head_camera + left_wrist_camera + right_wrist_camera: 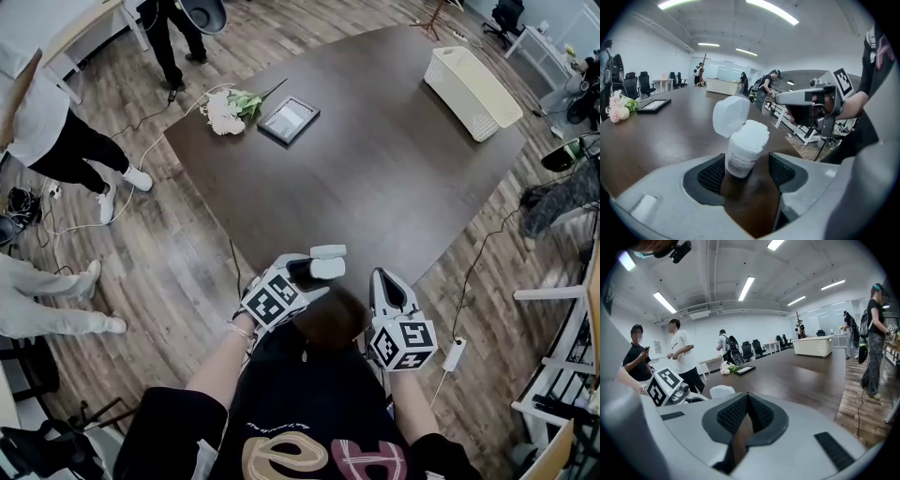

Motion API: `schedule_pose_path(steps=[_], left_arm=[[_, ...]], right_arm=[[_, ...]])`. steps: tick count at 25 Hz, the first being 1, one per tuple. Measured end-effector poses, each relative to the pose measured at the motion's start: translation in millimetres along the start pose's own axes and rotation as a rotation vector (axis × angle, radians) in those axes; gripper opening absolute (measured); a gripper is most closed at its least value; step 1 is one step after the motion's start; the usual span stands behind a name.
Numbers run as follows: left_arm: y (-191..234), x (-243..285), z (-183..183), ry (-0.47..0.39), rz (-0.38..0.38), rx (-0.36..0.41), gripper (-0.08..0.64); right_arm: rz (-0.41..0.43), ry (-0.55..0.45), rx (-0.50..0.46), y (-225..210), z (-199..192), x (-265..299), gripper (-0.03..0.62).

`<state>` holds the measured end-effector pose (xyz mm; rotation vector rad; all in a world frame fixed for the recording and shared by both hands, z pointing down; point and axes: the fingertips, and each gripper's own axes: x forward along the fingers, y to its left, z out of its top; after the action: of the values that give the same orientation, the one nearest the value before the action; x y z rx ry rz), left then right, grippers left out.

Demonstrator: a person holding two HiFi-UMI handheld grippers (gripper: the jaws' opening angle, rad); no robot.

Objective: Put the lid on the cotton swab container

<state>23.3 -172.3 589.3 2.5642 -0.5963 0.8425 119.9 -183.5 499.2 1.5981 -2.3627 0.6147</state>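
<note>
A white cotton swab container point(742, 152), full of swabs, stands slightly tilted on the dark table point(375, 178) near its front edge. Its flip lid point(730, 115) is hinged open and stands up at the left. My left gripper point(746, 171) is open around the container's base: the left pad point(712, 174) touches it and a gap shows at the right pad point(782, 171). In the head view the container point(325, 269) sits at the left gripper's point(314, 267) tip. My right gripper point(747, 399) is shut with nothing in it and hovers point(380, 277) just right of the container.
A white basket point(472, 91) stands at the table's far right. A dark picture frame point(289, 119) and a bunch of flowers point(228, 110) lie at the far left corner. People stand on the wooden floor at left, where cables run. A power strip point(454, 353) lies at right.
</note>
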Motion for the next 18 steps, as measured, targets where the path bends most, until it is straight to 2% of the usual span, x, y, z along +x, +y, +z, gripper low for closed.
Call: schedule_pose_path(steps=[3,5,6,8,12,18], left_arm=[[-1,4,3,-0.008,-0.003,-0.016,0.293],[1,5,2,0.003,0.006,0.008,0.281],[3,5,2,0.009,0.012,0.023,0.245],[5,6,2,0.018,0.016,0.052,0.235],[4,8,3,0.026,0.009,0.096,0.227],[2,9,1,0.047,-0.012,0.153,0.219]], right_arm=[[-0.004,-0.01,0.025,-4,5,3,0.006],[-0.001,-0.016,0.055,-6,7,5,0.006],[0.002,-0.017,0.056,-6,8,6,0.006],[0.011,-0.008,0.036,-4,8,10,0.006],[0.056,0.06,0.012,-2,6,23,0.006],[0.199,0.21,0.021,3,12,65,0.006]])
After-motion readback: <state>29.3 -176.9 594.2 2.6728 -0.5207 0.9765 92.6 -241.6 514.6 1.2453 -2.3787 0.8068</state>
